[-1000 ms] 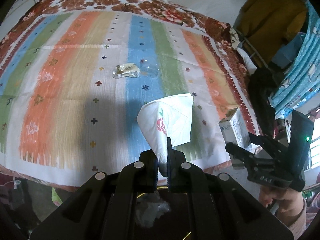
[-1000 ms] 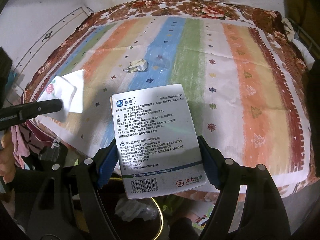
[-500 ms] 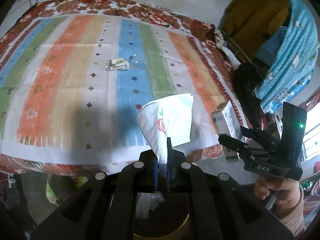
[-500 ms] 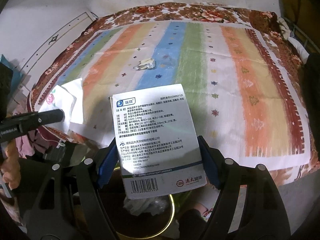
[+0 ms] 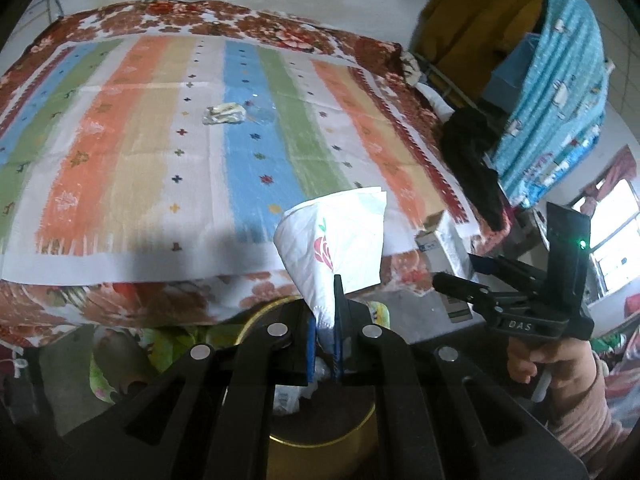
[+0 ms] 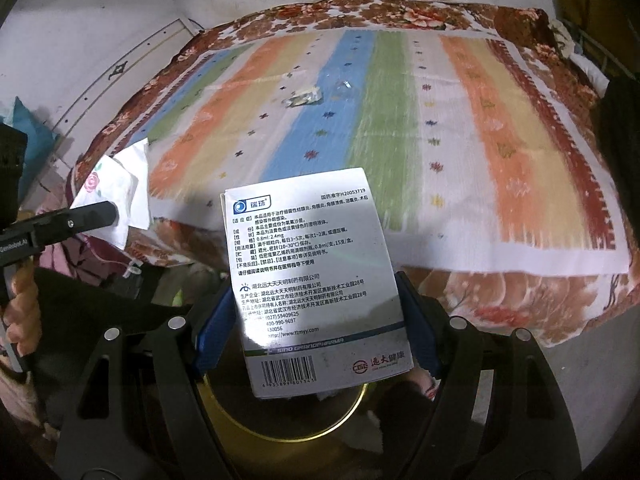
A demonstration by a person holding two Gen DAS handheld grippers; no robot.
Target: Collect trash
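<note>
My left gripper [image 5: 325,344] is shut on a white napkin with a red rose print [image 5: 340,236], held upright past the bed's near edge. My right gripper [image 6: 316,328] is shut on a white medicine box with printed text [image 6: 312,272], its blue pads pressing both sides. Below both grippers stands a round bin with a gold rim [image 6: 280,420], some crumpled white trash inside [image 5: 290,396]. A crumpled wrapper [image 5: 224,114] and a clear plastic scrap [image 5: 262,112] lie on the striped bedcover [image 5: 120,152]. From the right wrist view the napkin [image 6: 116,192] and left gripper [image 6: 100,216] show at left.
The bed with a floral blanket [image 6: 500,300] fills the far side. A blue patterned curtain [image 5: 560,100] and dark clothes [image 5: 476,160] hang at right. A hand [image 5: 548,364] holds the right gripper's handle. Green and pink cloth lies on the floor by the bin.
Both grippers have drawn back from the bed with their loads; the bed edge has slid up the frames and the gold-rimmed bin now lies beneath them.
</note>
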